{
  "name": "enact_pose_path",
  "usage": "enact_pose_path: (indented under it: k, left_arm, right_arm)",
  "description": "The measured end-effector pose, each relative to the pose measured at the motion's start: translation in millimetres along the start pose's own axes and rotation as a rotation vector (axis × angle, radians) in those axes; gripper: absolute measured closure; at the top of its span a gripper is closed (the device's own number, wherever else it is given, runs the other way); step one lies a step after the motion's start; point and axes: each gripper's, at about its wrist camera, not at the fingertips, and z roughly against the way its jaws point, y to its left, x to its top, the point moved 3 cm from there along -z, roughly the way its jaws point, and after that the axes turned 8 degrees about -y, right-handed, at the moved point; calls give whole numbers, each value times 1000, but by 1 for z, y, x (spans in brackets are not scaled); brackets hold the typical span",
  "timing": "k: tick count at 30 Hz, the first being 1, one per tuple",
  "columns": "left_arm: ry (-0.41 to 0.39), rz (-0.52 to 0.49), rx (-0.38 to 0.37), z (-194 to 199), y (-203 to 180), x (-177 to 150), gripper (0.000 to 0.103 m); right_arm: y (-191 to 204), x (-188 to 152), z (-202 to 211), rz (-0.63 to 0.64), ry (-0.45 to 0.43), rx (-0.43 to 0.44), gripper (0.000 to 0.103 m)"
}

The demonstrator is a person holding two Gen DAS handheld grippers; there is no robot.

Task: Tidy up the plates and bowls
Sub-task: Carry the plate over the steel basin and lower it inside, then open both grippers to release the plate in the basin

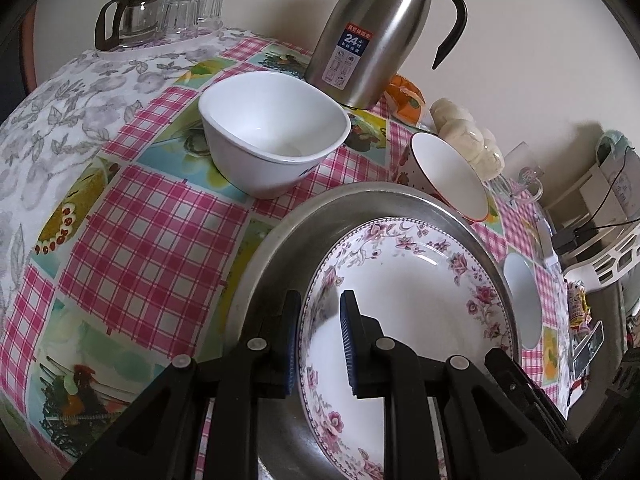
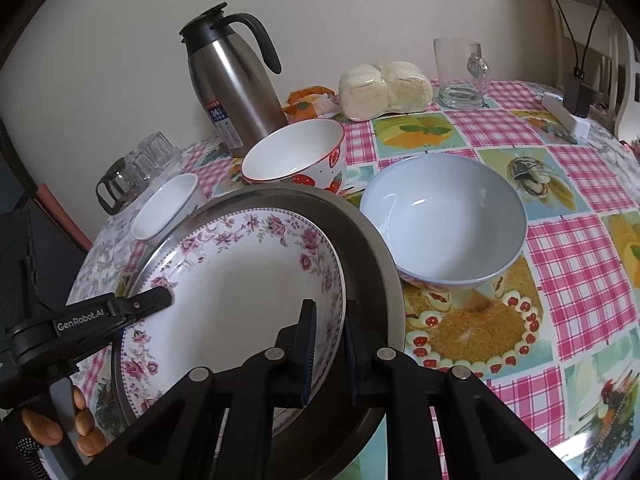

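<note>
1. Left wrist view: the left gripper point(image 1: 320, 344) straddles the near rim of the floral plate point(image 1: 408, 296), lower centre, inside the metal pan point(image 1: 272, 264); whether it pinches, I cannot tell.
2. Right wrist view: the right gripper point(image 2: 330, 354) likewise straddles the floral plate's point(image 2: 240, 280) rim, grip unclear; blue bowl point(image 2: 444, 220) sits centre right.

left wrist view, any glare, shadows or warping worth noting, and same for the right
Left wrist view: strong fisheye bending of the table, a hard thermos shadow on the wall, and jaw shadow across the floral plate. Right wrist view: small window glints in the blue bowl, dark vignette corners, and soft, blurry glasses.
</note>
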Motion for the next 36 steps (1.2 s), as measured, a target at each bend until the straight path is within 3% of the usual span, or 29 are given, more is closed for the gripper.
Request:
enact_pose_path:
  k: [17,23,30,31,35,36]
  left_arm:
    - [25,-76,51,-2,-8,-3,73]
    - [18,-81,44,2,-12,-1,60]
    - [15,-94,55,10,-15,2,53]
    - [10,-98,59,12,-15,3,50]
    - [-4,-117,73,20,-17,6,43]
    - [-2,-115,65,22,-18,7,38]
  right_arm:
    - [6,1,-2,59,29,-59,86]
    - [10,6,5,79,14,-70,75]
    - [14,11,13,96,-3,-81,75]
    - [14,13,15,97,-8,-82,72]
    - [18,19,24,105,-33,-78,44]
    - [19,20,26,110,-37,-79,42]
